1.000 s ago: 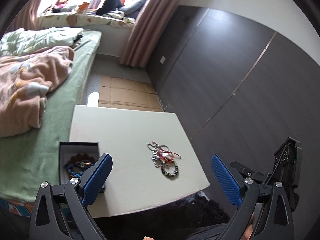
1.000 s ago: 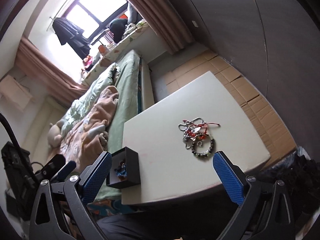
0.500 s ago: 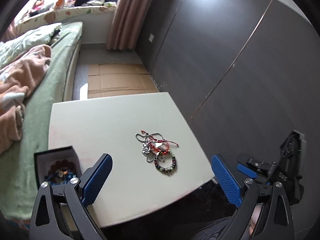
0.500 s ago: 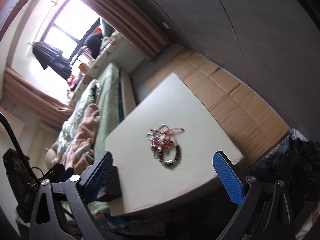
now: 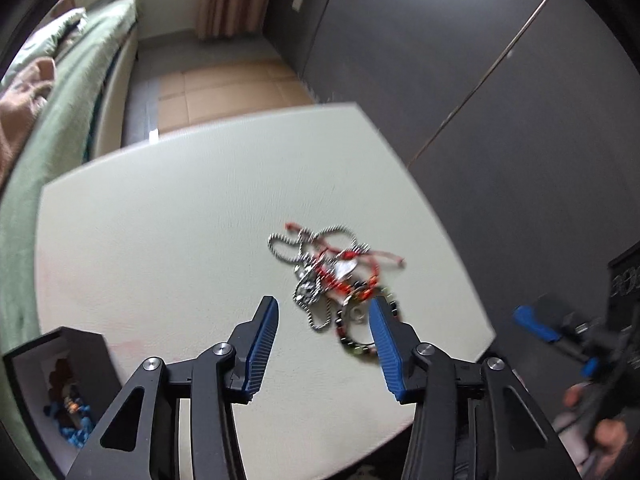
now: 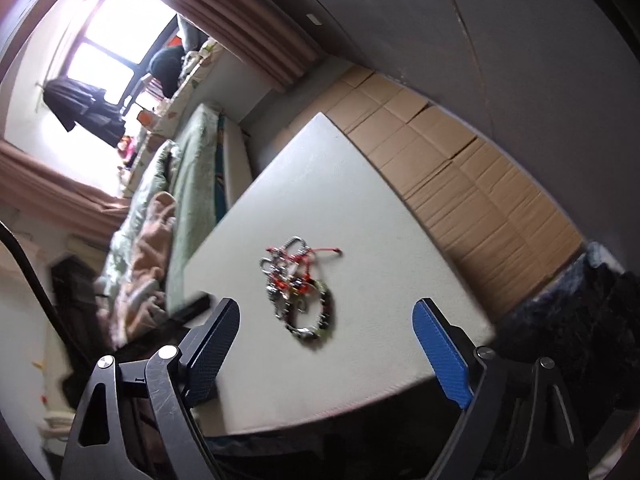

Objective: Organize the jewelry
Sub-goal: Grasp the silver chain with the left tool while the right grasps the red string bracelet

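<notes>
Pale counter (image 5: 160, 240), tangled jewelry (image 5: 336, 276) near left gripper (image 5: 324, 328) jaws released, right gripper (image 6: 326, 342) jaws released, black box (image 5: 60, 376), no legible writing.

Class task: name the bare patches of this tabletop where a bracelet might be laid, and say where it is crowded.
Bare: the wide stretch of the table between the jewelry pile and the bed-side edge, and the far strip beyond the pile. Crowded: the pile, at the left gripper, and the near corner holding the black box.
</notes>
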